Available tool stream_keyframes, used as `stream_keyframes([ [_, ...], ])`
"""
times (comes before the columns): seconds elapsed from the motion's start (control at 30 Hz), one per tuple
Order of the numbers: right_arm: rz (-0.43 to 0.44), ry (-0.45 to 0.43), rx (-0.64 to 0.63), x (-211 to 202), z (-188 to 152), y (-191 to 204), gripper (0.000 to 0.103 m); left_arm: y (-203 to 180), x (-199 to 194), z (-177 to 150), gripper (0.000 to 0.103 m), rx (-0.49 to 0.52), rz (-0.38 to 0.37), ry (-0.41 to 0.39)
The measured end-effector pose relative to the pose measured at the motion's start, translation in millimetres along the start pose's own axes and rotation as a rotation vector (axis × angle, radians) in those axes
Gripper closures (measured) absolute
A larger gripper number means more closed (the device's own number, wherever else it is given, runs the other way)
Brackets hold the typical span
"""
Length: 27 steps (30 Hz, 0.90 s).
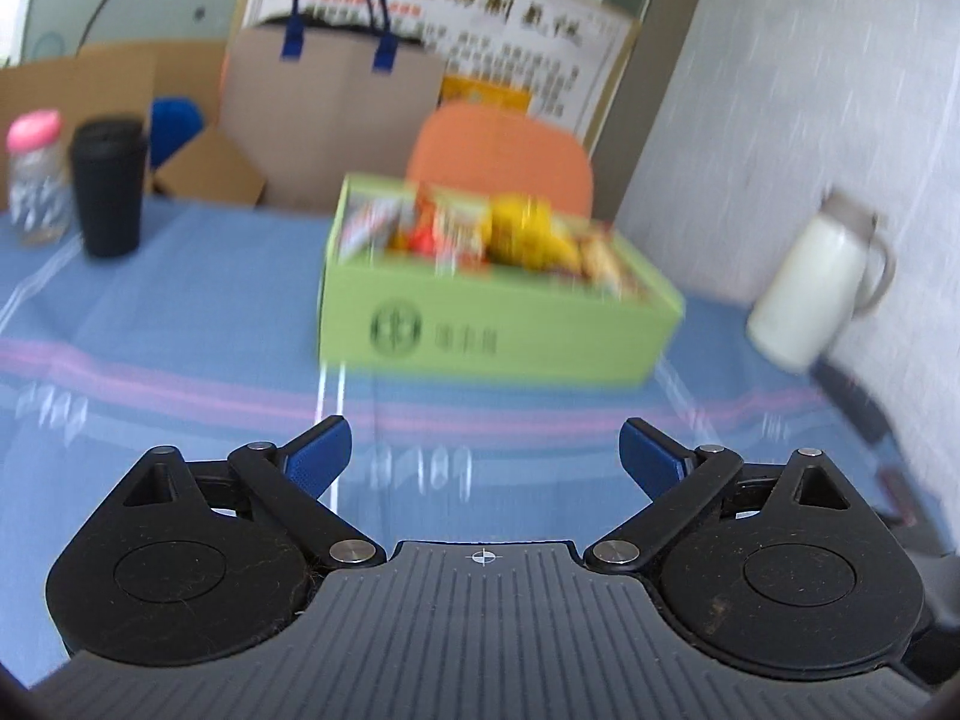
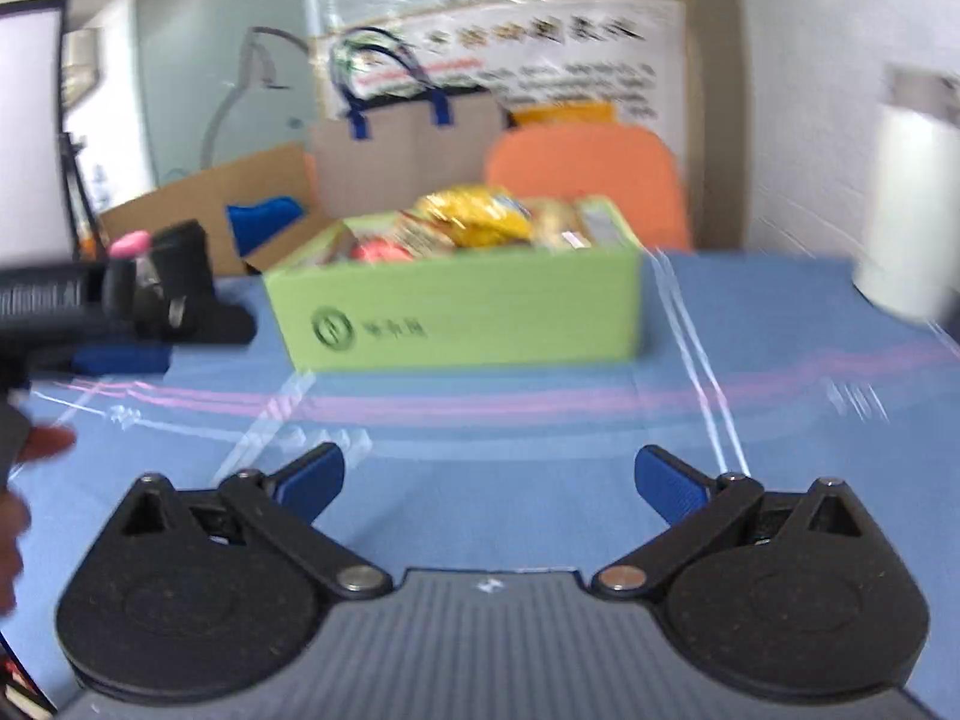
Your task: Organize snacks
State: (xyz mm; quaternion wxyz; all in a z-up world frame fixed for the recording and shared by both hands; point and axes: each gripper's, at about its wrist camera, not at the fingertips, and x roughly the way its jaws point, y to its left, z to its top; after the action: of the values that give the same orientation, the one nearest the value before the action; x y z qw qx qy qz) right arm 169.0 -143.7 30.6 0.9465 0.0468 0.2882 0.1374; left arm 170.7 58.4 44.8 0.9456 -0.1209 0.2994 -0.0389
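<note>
A light green cardboard box [image 1: 480, 330] [image 2: 468, 312] stands on the blue tablecloth ahead of both grippers. It is filled with snack packets [image 1: 474, 228] [image 2: 474, 219] in red, yellow and gold wrappers. My left gripper [image 1: 486, 456] is open, its blue pads wide apart over bare cloth short of the box. Nothing lies between the spread blue pads of my right gripper [image 2: 489, 480], which is open and also short of the box. In the right wrist view the left gripper [image 2: 144, 306] shows at the left edge, with a hand [image 2: 24, 480] below it.
A white thermos jug [image 1: 822, 282] [image 2: 912, 198] stands at the right by the wall. A black cup [image 1: 108, 186] and a pink-capped jar [image 1: 36, 180] stand at the far left. Behind the table are an orange chair [image 1: 504, 150], a paper bag [image 1: 336, 108] and cardboard boxes [image 1: 90, 84].
</note>
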Motion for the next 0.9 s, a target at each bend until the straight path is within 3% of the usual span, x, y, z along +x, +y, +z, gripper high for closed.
stream_keyframes([
  [0.13,-0.061,-0.05,0.087,-35.9,-28.8,-9.5,0.001,-17.1,-12.0,-36.8,0.018,0.043,0.035,0.027],
  [0.27,-0.112,-0.071,0.119,-65.8,-48.2,-7.2,0.001,-26.5,-31.8,-56.7,0.017,0.024,0.001,0.021],
  [0.47,-0.223,-0.103,0.173,-109.4,-66.6,-4.7,0.001,-45.2,-72.4,-78.7,0.014,0.08,0.005,-0.038],
  [0.9,-0.271,-0.158,0.171,-181.9,-116.1,8.8,0.0,-62.9,-126.8,-114.9,0.015,0.116,-0.021,-0.047],
])
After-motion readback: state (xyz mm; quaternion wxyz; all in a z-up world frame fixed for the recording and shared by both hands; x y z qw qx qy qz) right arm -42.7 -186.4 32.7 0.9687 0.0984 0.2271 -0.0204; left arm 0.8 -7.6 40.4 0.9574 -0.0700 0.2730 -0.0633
